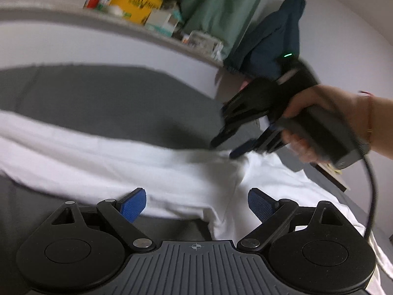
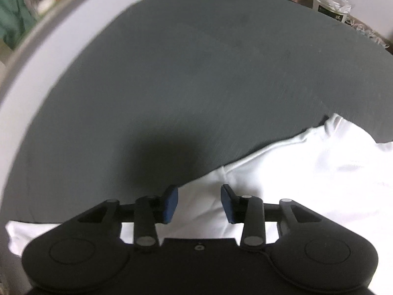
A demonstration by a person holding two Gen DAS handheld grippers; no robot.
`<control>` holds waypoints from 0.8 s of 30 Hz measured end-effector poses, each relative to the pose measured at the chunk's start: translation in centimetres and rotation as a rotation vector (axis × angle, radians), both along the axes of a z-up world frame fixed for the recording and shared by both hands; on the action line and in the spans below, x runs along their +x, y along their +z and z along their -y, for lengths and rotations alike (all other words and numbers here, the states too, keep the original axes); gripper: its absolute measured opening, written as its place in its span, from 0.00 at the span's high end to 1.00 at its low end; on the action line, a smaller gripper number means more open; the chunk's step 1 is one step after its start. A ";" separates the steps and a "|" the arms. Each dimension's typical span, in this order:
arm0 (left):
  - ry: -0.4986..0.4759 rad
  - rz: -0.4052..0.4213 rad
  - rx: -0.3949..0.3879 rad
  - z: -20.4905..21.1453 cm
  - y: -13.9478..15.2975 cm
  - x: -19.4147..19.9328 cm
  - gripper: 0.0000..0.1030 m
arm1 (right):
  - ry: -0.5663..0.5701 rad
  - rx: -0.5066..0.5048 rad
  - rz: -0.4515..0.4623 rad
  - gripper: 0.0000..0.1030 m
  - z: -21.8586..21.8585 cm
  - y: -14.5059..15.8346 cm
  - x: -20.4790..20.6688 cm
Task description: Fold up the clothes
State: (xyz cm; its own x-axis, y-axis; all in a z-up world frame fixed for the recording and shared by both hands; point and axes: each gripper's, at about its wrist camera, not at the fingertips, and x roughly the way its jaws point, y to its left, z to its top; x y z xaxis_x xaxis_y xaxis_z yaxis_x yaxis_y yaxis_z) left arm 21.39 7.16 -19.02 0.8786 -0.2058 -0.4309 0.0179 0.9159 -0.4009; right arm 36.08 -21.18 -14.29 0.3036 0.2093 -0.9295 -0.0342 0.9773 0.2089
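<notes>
A white shirt (image 1: pixel 172 172) lies across the grey bed (image 1: pixel 98 93). Both tools, left (image 1: pixel 196 205) and right (image 2: pixel 199 202), hang over it with jaws apart, gripping nothing.

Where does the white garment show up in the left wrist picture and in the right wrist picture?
Left wrist: white garment runs as a band across the middle, from the left edge down to the lower right.
Right wrist: it fills the lower right, reaching the lower left corner.
Shared landmark: the dark grey sheet beneath it.
</notes>
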 end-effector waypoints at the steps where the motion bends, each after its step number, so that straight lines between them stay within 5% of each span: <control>1: 0.003 0.017 0.004 0.0 0.2 -0.2 0.11 | -0.010 -0.013 -0.011 0.63 -0.3 -0.3 0.1; 3: 0.007 0.035 0.006 -0.2 0.4 -0.6 0.11 | -0.047 -0.025 -0.026 0.64 -0.5 -0.9 0.4; 8: -0.005 0.002 -0.013 -0.4 -0.1 -0.1 0.11 | -0.118 -0.078 0.000 0.89 -1.1 -1.0 1.1; 11: -0.011 0.001 -0.009 -0.4 -0.2 0.0 0.11 | -0.132 -0.117 0.009 0.96 -1.7 -0.9 1.2; 15: -0.010 -0.010 -0.014 -0.4 -0.4 -0.4 0.11 | -0.128 -0.151 0.046 0.98 -2.8 -0.3 1.4; 24: -0.011 -0.021 -0.013 -0.6 -0.7 -0.9 0.11 | -0.200 -0.030 0.096 0.98 -2.5 0.3 0.9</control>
